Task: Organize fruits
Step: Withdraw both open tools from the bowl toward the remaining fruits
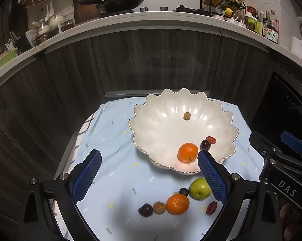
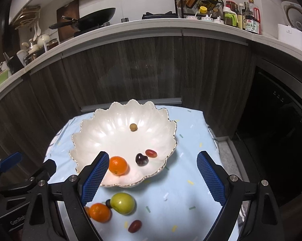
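A white scalloped bowl (image 1: 151, 120) (image 2: 90, 132) rests on a light blue cloth. Inside it lie an orange (image 1: 188, 152) (image 2: 117, 165), a dark plum (image 1: 205, 144) (image 2: 141, 159), a red grape (image 1: 211, 139) (image 2: 151, 153) and a small tan fruit (image 1: 187, 116) (image 2: 133, 127). On the cloth in front of the bowl sit a green apple (image 1: 199, 188) (image 2: 122, 203), a second orange (image 1: 177, 204) (image 2: 99, 212), a brown fruit (image 1: 159, 207), two dark plums (image 1: 145, 210) and a red grape (image 1: 211, 208) (image 2: 134, 226). My left gripper (image 1: 150, 174) and right gripper (image 2: 152, 177) both hang open above the cloth, holding nothing.
The cloth (image 1: 114, 140) covers a small low table in front of dark wood cabinet doors (image 1: 151, 60). A white counter (image 1: 151, 22) above carries a wok, bottles and a spice rack. A dark oven front (image 2: 281, 130) stands at the right.
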The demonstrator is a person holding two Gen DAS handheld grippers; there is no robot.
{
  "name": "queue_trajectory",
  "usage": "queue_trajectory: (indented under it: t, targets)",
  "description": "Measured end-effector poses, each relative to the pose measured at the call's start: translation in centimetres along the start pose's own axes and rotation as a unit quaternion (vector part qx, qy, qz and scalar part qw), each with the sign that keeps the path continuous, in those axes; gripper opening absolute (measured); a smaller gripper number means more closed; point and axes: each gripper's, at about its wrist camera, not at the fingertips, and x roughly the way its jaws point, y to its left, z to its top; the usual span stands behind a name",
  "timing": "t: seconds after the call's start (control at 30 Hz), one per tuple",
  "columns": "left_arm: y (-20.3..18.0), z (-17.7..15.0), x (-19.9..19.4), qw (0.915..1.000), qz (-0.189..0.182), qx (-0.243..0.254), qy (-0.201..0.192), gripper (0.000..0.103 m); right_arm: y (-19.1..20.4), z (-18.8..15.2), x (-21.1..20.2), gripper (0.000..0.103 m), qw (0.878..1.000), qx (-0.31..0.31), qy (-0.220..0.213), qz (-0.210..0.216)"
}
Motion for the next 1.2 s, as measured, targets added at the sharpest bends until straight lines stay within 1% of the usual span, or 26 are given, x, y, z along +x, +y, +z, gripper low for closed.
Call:
queue_trajectory:
  t: [0.3,0.63,0.77,1.07,1.2]
  targets:
    - [1.1,-1.5,0.3,0.9999,0.003,-0.01,0.013,0.098,0.8,-1.1,-0.4,0.09,1.0,-0.018,0.005,-0.018]
    - [2.0,-3.3,1.0,0.9995,0.006,-0.008,0.03,0.098,2.0,-2.6,0.2,0.09,0.999,-0.042,0.027,-0.008]
    - [2.1,-4.3,1.3,0.9992,0.01,0.001,0.04,0.098,2.2,-3.3,0.5,0.09,0.998,-0.046,0.036,-0.013]
    - [2.9,-6.7,2.0,0.9979,0.026,0.02,0.056,0.097,3.0,-5.0,0.7,0.09,0.997,-0.059,0.041,-0.029]
    - [3.2,-7.7,2.5,0.9973,0.029,0.025,0.063,0.096,3.3,-6.1,1.0,0.09,0.997,-0.063,0.045,-0.029]
